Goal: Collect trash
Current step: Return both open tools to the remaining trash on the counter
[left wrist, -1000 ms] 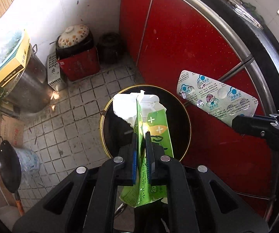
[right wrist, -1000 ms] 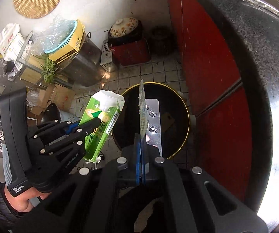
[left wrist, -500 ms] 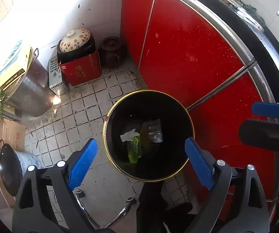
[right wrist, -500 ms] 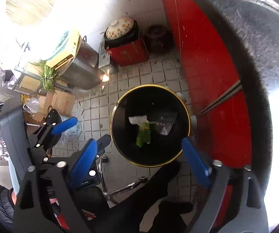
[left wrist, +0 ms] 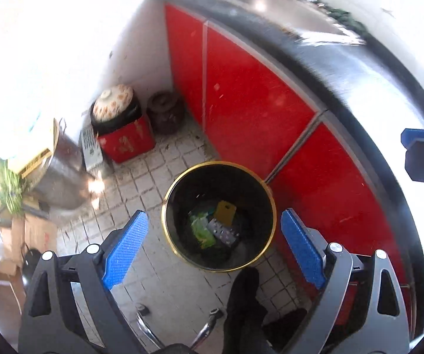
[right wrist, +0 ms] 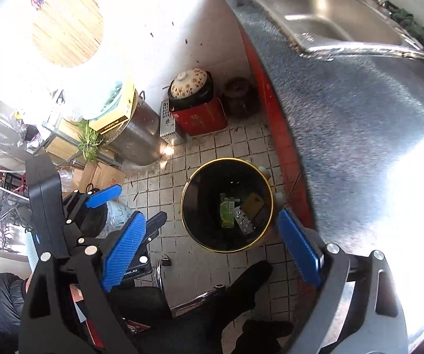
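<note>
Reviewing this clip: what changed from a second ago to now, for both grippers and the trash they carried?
Both grippers let go. The left gripper released the green carton and the right gripper released the blister pack; both pieces now lie inside the black bin. Both sets of jaws went from shut to wide open, and the grippers have pulled up away from the bin. The bin, red cabinets and floor clutter stayed put.

Black gold-rimmed bin, green carton, red cabinets
</note>
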### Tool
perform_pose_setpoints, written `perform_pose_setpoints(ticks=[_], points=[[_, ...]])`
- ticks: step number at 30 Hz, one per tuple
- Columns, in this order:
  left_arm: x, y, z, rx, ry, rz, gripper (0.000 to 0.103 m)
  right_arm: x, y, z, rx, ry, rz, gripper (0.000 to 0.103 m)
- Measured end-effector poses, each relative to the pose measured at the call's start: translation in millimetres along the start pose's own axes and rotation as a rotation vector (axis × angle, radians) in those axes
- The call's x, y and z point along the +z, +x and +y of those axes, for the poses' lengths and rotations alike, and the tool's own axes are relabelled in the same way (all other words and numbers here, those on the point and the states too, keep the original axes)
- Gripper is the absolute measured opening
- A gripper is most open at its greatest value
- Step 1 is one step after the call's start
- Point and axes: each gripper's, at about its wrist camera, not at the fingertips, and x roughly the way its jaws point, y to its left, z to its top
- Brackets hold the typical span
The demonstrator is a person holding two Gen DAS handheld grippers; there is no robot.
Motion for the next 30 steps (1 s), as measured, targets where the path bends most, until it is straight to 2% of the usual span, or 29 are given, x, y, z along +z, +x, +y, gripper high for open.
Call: perform_pose_setpoints(ticks=[6, 9, 13, 18, 21, 25, 30], points=[[36, -61, -90, -0.141, 0.205, -0.109, 0.093, -33, -123, -54, -0.118, 0.119, -0.203, 0.088], [53, -81, -157, -0.246, 0.341, -0.137, 0.093, -69, -186, -94, -0.222, 0.222, -0.303, 0.088], [56, -108, -261, -0.399, 0.538, -0.172, 0.093, -132, -260, -142, -0.395, 0.378, -0.411, 0.088], [31, -144, -374, -0.576, 0.738, -0.171, 0.093, -226, -335, -186, -0.573, 0.586, -0.503, 0.088], [1, -162, -426, -0.643, 0.868, -0.163, 0.093, -286, -362, -197, -0.670, 0.689, -0.526, 0.088], [-38, -181, -462, -0.698, 1.022, -0.163, 0.093, -349, -382, -209, -0.730, 0.821, -0.545, 0.088], [-65, -181, -483, -0.708, 1.110, -0.151, 0.093, -392, -391, -218, -0.756, 0.905, -0.541, 0.088]])
